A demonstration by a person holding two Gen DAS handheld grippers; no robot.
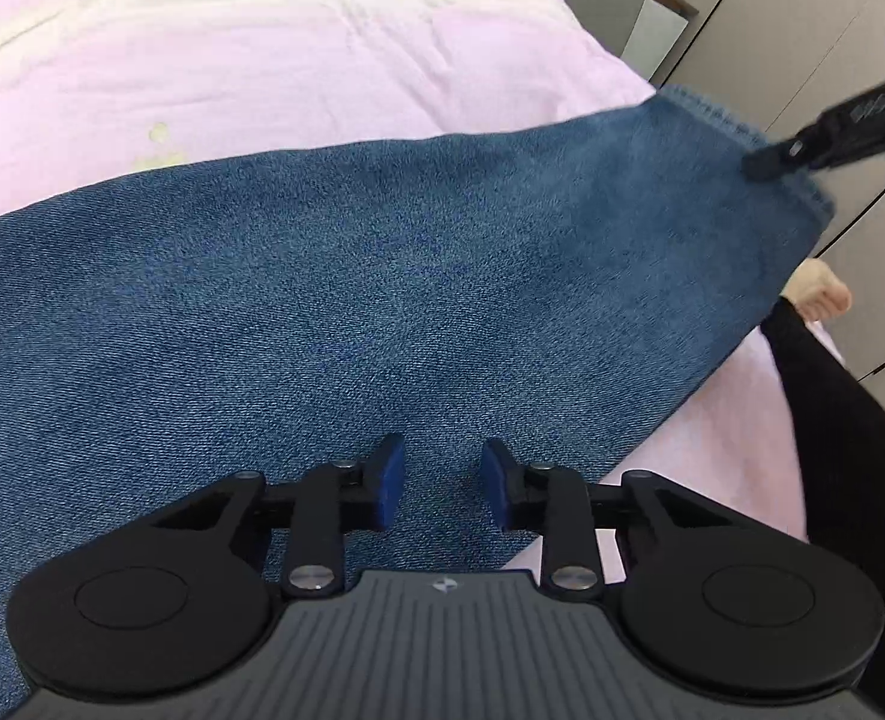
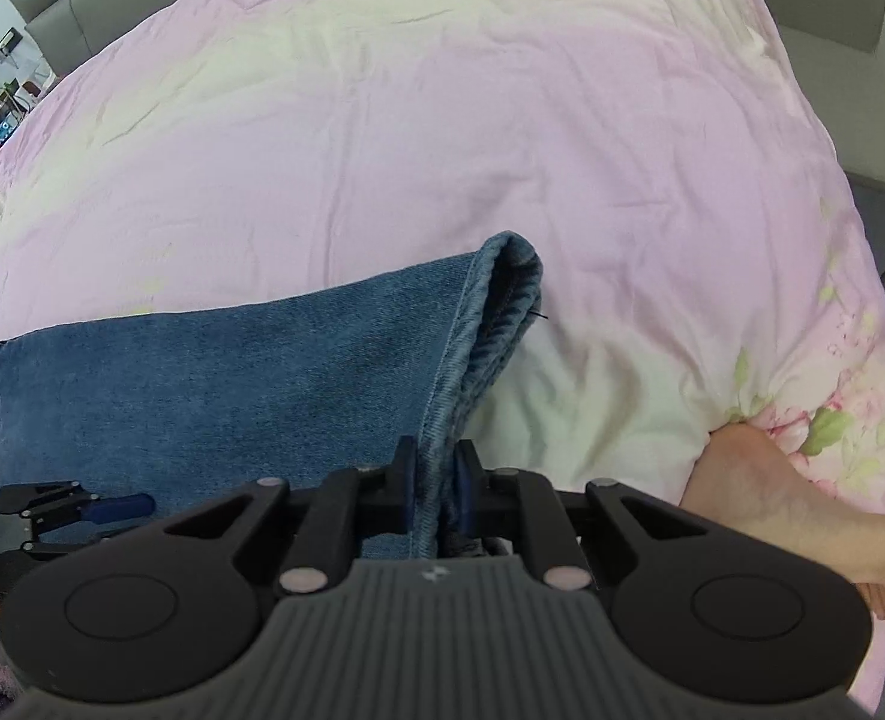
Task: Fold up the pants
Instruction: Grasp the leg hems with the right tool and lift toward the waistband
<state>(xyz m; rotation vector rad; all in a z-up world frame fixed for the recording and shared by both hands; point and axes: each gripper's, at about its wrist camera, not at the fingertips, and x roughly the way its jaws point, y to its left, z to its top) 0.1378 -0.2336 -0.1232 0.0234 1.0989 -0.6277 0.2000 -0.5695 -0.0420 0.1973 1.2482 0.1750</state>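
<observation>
Right gripper (image 2: 436, 480) clamped on the hem of the pants (image 2: 202, 372), which lie on the pink bedspread (image 2: 442, 150) ahead. Left gripper (image 1: 442, 483): jaws apart above the denim, nothing between them.

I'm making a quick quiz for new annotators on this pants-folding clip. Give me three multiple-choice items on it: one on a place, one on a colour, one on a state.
1. Where do the jeans lie?
A. on the pink bedspread
B. on a wooden floor
C. over a chair back

2. What colour are the pads of the left hand-held gripper?
A. red
B. blue
C. white

3. How is the right hand-held gripper?
A. open, clear of the cloth
B. shut on nothing
C. shut on the hem of the jeans

Answers:
1 A, denim is spread on the pink cover.
2 B, both pads show blue in the left wrist view.
3 C, the hem runs between its closed pads.
</observation>
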